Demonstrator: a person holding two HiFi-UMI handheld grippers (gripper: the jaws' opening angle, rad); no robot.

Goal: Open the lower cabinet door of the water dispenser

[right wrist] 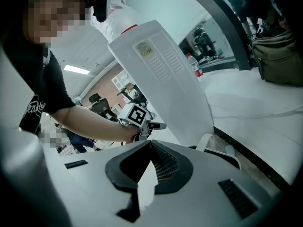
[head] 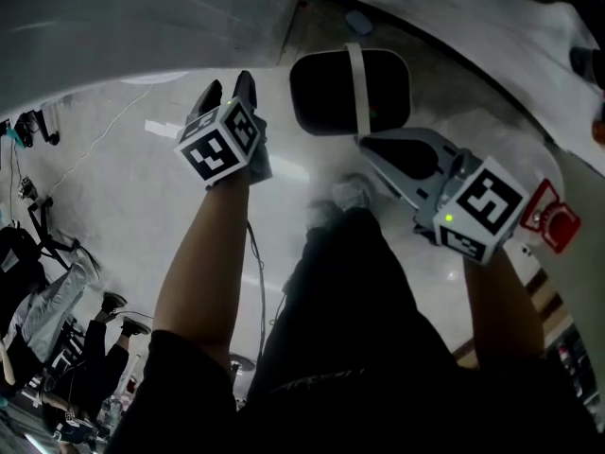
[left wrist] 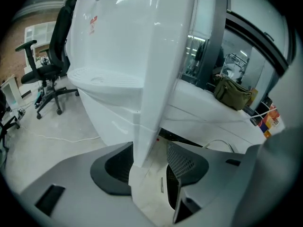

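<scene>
While your left gripper (left wrist: 149,148) points down at the water dispenser (left wrist: 123,37), its jaws stand wide apart with the white front corner edge of the dispenser between them; the left pad is just beside this edge, the right pad is apart from it. The lower cabinet door (left wrist: 110,119) is the white panel under the drip tray (left wrist: 102,78), left of that edge (if it is ajar, I cannot tell). Your right gripper (right wrist: 151,144) faces the dispenser's back panel, its jaws closed together on nothing
</scene>
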